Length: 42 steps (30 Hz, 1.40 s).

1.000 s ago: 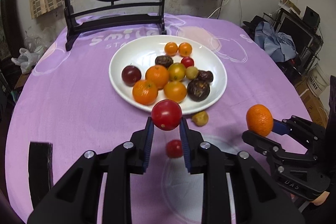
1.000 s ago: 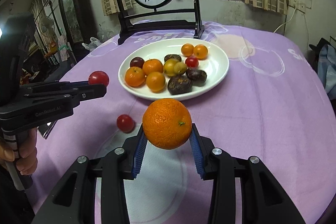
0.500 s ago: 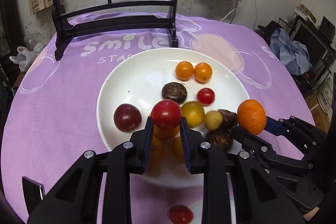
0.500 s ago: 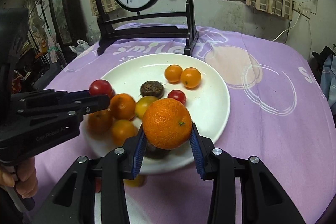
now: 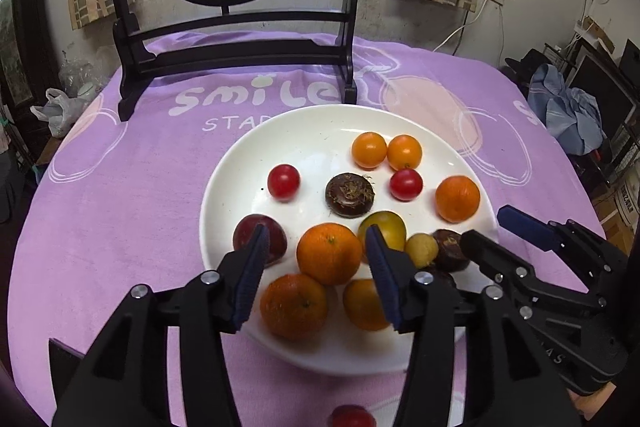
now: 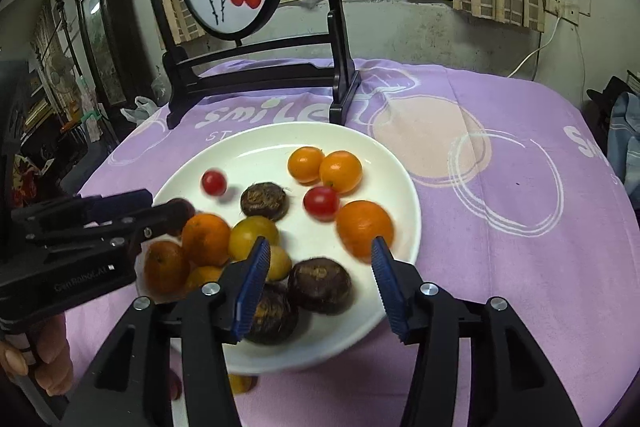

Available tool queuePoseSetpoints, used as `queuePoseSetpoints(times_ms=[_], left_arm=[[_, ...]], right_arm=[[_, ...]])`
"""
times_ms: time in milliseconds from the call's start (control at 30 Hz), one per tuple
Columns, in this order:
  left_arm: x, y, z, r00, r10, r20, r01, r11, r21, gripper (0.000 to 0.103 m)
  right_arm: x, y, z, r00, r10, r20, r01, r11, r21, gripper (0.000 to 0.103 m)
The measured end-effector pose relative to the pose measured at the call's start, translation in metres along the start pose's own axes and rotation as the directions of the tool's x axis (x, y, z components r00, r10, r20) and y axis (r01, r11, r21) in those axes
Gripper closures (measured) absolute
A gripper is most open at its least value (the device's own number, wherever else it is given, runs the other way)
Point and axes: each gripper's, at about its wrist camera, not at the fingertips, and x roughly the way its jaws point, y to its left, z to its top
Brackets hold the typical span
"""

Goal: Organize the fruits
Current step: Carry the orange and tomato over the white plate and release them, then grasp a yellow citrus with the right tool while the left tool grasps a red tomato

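A white plate (image 5: 312, 135) (image 6: 256, 151) on the purple cloth holds several oranges, small tomatoes and dark fruits. My left gripper (image 5: 316, 239) (image 6: 164, 203) hangs over the plate's near left part, its jaws opening with nothing held. A red tomato (image 5: 283, 182) (image 6: 213, 182) lies loose on the plate beyond it, blurred in the right wrist view. My right gripper (image 6: 320, 247) (image 5: 486, 227) is over the plate's right side, jaws also opening and empty. An orange (image 6: 364, 227) (image 5: 457, 197) rests on the plate just past its right finger, blurred.
A black wooden stand (image 5: 240, 43) (image 6: 256, 75) with a round painted screen stands behind the plate. A red tomato (image 5: 351, 417) and a small yellow fruit (image 6: 240, 383) lie on the cloth in front of the plate. A person's hand (image 6: 44, 355) holds the left gripper.
Both grippers came forward over the plate, then their jaws parted. The red tomato left the left gripper and the orange left the right one; both now lie on the plate.
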Motion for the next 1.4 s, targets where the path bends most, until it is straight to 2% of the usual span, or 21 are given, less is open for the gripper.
queuePoseSetpoints(times_ms=[67, 233, 400, 567, 733, 967, 1233, 1367, 1400], left_arm=[[-0.012, 0.0, -0.008, 1.0, 0.004, 0.015, -0.004, 1.0, -0.004, 0.039], [-0.038, -0.001, -0.036, 1.0, 0.005, 0.025, -0.005, 1.0, -0.003, 0.033], [-0.059, 0.007, -0.068, 1.0, -0.003, 0.027, 0.004, 0.999, -0.041, 0.026], [-0.065, 0.016, -0.1, 1.0, 0.013, 0.018, -0.012, 0.998, -0.057, 0.026], [-0.053, 0.027, -0.115, 1.0, -0.013, -0.016, 0.012, 0.997, -0.079, 0.026], [-0.044, 0.045, -0.117, 1.0, -0.012, -0.027, 0.01, 0.995, -0.104, 0.026], [-0.041, 0.048, -0.115, 0.999, -0.019, -0.034, 0.015, 0.993, -0.115, 0.022], [-0.039, 0.049, -0.115, 0.999, -0.025, -0.043, 0.02, 0.993, -0.12, 0.022], [-0.039, 0.049, -0.115, 0.999, -0.024, -0.045, 0.019, 0.993, -0.117, 0.022]], right_arm=[[-0.011, 0.005, -0.008, 1.0, -0.012, 0.006, 0.012, 1.0, -0.026, 0.05], [-0.032, 0.014, -0.031, 1.0, 0.001, -0.011, -0.002, 0.998, -0.057, 0.049], [-0.045, 0.03, -0.058, 0.999, 0.004, -0.043, -0.008, 0.994, -0.106, 0.049], [-0.051, 0.042, -0.086, 0.995, 0.014, -0.094, -0.026, 0.992, -0.122, 0.049], [-0.042, 0.054, -0.105, 0.989, -0.004, -0.145, -0.017, 0.989, -0.149, 0.049], [-0.022, 0.058, -0.104, 0.984, -0.016, -0.179, -0.008, 0.991, -0.135, 0.049], [0.005, 0.068, -0.083, 0.987, -0.034, -0.157, 0.014, 0.992, -0.125, 0.051], [0.013, 0.072, -0.073, 0.989, -0.052, -0.139, 0.034, 0.991, -0.13, 0.06], [0.014, 0.073, -0.071, 0.99, -0.052, -0.132, 0.035, 0.991, -0.128, 0.07]])
